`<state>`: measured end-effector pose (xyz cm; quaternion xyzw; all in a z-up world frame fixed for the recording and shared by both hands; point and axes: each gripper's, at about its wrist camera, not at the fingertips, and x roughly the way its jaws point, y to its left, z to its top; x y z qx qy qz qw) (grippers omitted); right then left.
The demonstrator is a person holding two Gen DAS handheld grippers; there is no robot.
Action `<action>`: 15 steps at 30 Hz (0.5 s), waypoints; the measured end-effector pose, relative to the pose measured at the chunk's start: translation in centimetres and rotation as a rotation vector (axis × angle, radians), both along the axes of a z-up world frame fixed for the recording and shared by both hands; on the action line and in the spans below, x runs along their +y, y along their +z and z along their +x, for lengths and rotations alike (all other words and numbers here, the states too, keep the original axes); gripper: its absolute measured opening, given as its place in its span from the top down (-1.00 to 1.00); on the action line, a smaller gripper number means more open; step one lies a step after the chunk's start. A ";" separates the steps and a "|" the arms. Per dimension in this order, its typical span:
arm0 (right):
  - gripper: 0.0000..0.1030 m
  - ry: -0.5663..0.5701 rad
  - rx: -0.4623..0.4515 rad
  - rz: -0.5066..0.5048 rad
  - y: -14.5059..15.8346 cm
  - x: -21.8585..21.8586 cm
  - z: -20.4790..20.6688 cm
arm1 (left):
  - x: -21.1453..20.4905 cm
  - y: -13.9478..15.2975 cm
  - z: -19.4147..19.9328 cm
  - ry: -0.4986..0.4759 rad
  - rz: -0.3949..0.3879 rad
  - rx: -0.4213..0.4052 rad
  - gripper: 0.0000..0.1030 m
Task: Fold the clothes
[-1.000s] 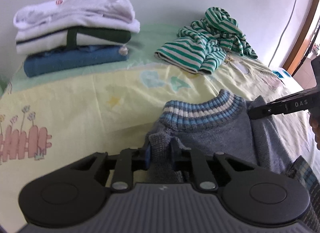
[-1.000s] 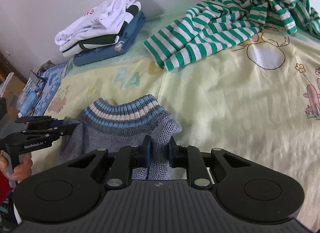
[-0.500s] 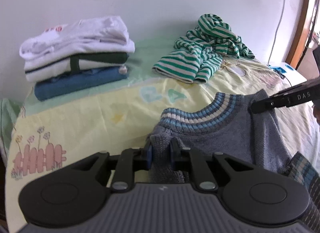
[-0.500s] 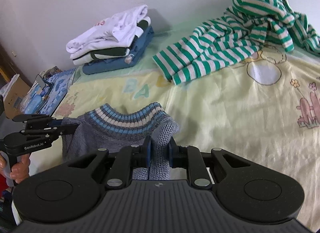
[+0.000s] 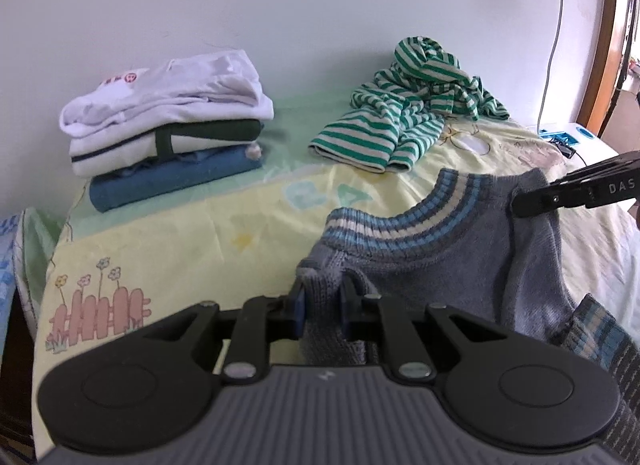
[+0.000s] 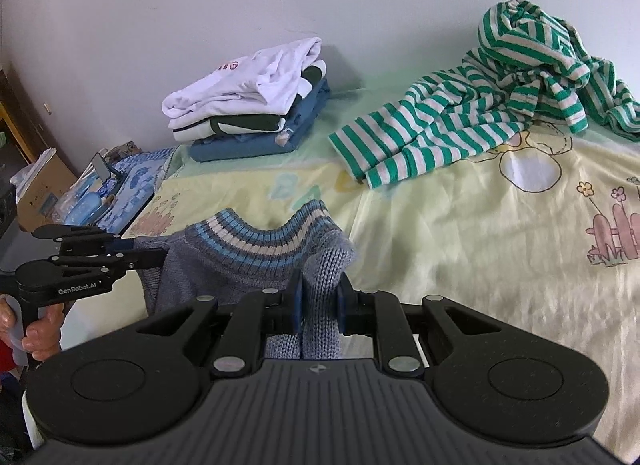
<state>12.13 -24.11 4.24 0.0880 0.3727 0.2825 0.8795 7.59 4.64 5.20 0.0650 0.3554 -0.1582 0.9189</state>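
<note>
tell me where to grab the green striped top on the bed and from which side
Grip the flat striped hem of the green striped top, coming in from the near side: that edge lies spread toward the grippers on the sheet, while the far end is bunched up by the wall.

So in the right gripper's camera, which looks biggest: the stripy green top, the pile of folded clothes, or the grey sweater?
1. Green striped top, spread widest.
2 and 3. Grey sweater and stack of folded clothes look about alike. The sweater hangs close to the camera and the gripper hides part of it, so I won't rank them.

You're in a home bedroom: a bed with a cartoon-print sheet (image 6: 500, 233), folded clothes (image 5: 168, 133) stacked by the wall.
</note>
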 end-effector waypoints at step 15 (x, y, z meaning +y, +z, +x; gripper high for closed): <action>0.68 -0.006 -0.038 -0.041 1.0 0.9 -1.7 | -1.5 0.6 -0.8 0.019 0.078 0.018 0.78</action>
